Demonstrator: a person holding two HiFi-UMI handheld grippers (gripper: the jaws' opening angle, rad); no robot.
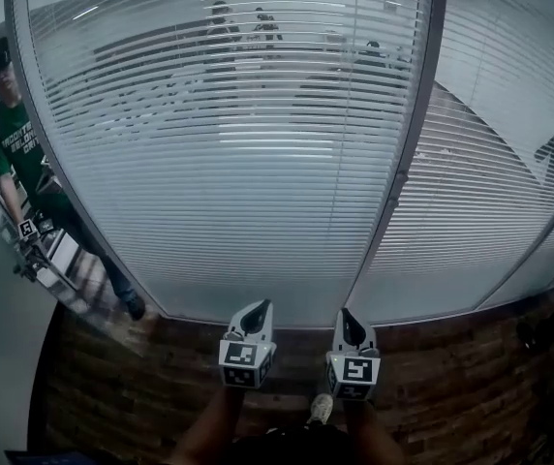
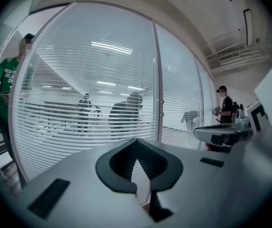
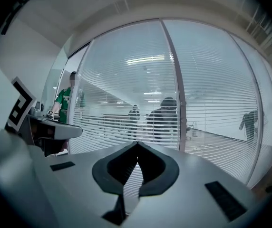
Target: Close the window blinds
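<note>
Matt white blinds (image 1: 229,192) behind glossy glass (image 1: 258,76); smooth grey metal frame (image 1: 398,187); dark wood-look floor (image 1: 451,376).

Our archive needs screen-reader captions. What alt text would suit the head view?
The left gripper and right gripper, both shut and empty, point side by side at horizontal blinds with slats partly open. A person in a green shirt stands at far left.

White blinds (image 1: 229,163) lowered, slats open (see-through)
</note>
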